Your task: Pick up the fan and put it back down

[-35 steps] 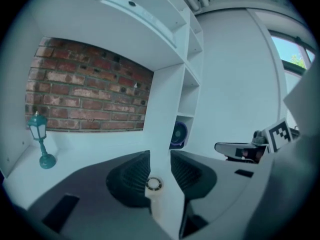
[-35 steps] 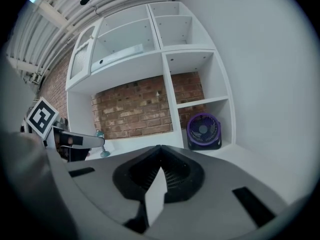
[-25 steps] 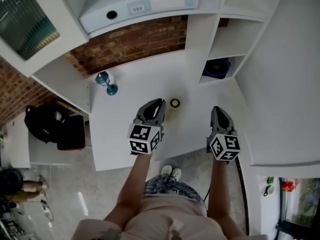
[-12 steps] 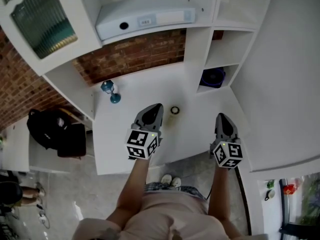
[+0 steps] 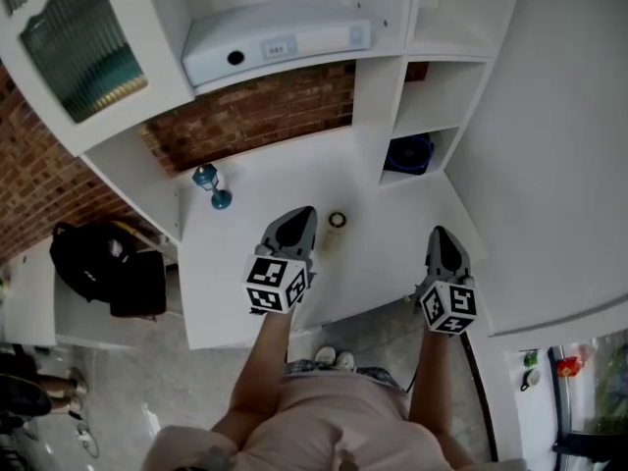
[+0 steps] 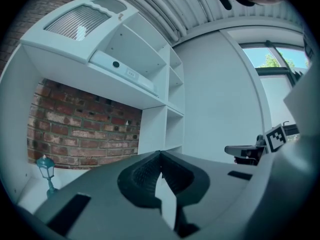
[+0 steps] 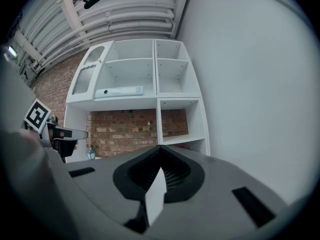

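The purple fan stands in the lowest cubby of the white shelf unit, at the back right of the white desk. Neither gripper view shows it. My left gripper hovers over the desk's middle, well short of the fan, and its jaws are shut with nothing in them. My right gripper hangs over the desk's front right, below the cubby, shut and empty too. Both point up at the shelves and wall.
A small round ring lies on the desk just right of the left gripper. A teal lantern figure stands at the back left. A white flat box sits on the upper shelf. A black bag lies on the floor, left.
Both grippers have tilted upward, so the fan and the desk top have dropped out of both gripper views. Both stay shut. In the head view the hands sit slightly nearer the desk's front.
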A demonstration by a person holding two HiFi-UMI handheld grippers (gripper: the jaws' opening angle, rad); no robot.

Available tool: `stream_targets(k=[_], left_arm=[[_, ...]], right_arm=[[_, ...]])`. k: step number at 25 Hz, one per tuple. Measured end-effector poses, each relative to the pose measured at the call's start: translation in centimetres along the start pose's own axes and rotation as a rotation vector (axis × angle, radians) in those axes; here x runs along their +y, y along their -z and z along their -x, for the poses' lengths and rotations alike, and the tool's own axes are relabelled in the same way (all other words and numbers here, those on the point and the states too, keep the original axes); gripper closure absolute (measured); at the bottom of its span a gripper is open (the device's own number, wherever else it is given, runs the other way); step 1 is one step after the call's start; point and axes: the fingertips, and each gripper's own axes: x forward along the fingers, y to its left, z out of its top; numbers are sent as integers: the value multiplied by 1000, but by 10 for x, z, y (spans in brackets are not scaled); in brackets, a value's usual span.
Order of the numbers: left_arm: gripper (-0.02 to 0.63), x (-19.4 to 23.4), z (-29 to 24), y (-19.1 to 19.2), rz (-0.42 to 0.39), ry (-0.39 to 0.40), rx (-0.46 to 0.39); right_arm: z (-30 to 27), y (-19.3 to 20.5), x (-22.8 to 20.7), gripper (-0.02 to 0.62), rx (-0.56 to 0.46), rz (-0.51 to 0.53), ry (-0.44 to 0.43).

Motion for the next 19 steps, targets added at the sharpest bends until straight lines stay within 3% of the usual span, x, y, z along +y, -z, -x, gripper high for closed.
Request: stream_targets(k=[19], left_arm=[[578,-1,-6,10,18,11,21]], right_arm=[[1,-4,-5,580,5,4,2]])
